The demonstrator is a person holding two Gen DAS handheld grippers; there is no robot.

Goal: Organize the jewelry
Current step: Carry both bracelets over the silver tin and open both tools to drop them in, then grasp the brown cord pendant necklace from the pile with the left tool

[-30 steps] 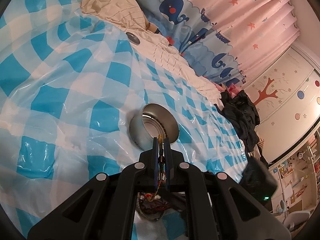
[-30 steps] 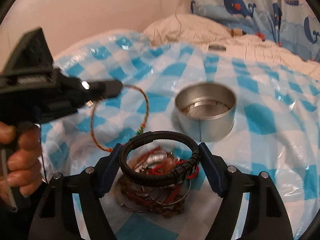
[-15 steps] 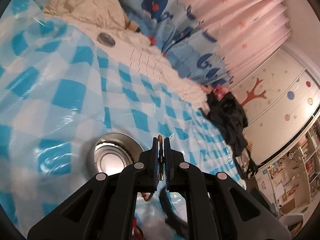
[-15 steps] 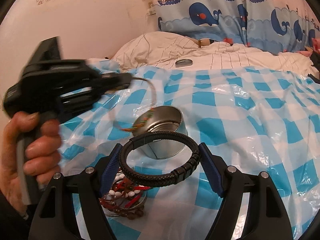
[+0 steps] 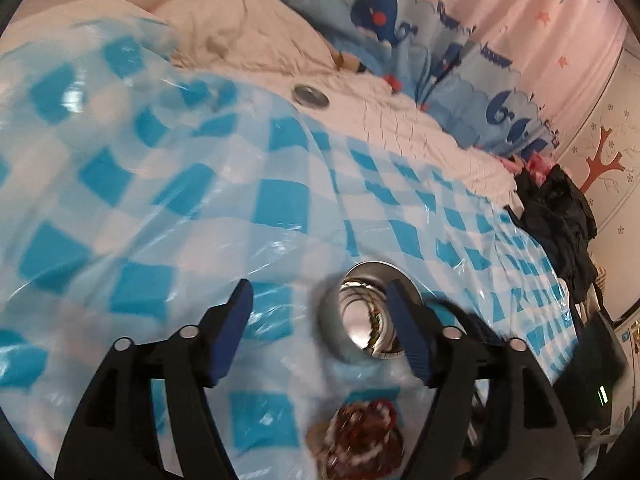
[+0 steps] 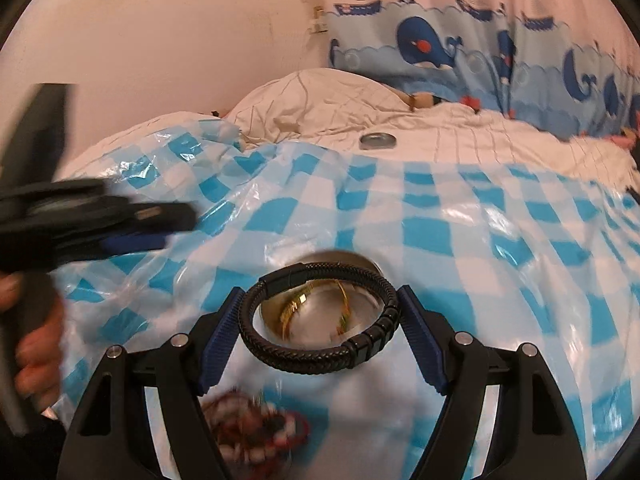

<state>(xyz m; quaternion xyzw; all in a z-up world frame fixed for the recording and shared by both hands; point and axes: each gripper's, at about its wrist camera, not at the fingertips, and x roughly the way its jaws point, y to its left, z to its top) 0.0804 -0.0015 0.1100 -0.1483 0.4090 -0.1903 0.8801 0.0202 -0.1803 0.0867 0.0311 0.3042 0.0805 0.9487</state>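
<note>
Bed [image 6: 500, 132] covered by a blue-and-white checked plastic sheet [image 6: 432, 236], with white bedding and whale-print curtain [image 6: 432, 44] beyond it. Round metal tin [image 5: 362, 312] near the middle of the sheet, taken here as landmark.

Progress, judged from how things lie: partly done. Inside the tin, a thin gold-coloured bangle [image 6: 316, 304] and a thin multicoloured cord hoop already resting against the wall. Directly above the tin's mouth, black braided bracelet [image 6: 320, 320] clamped across its width between the blue pads of the right hand-held gripper [image 6: 322, 322], not yet dropped in. Left to do: release of that bracelet, then the remaining pile.

Left hand-held gripper [image 5: 320, 326] just beside the tin on its near-left side, jaws opening and wide apart, nothing between them; in the right wrist view blurred, off to the tin's left, with a person's hand [image 6: 38, 344] on its grip.

Nearer than the tin, close to its base: tangled heap of beaded jewelry [image 6: 256, 428], red, white and brown strands, still unsorted, too blurred for a count.

Well beyond the tin, on the white bedding: small flat metal lid [image 6: 378, 141], presumably the tin's cover. Far right of the tin, at the bed's edge: dark pile of clothing [image 5: 560, 216].

Nothing blocking the tin's mouth; only the tangle in the heap likely awkward for single picks.
</note>
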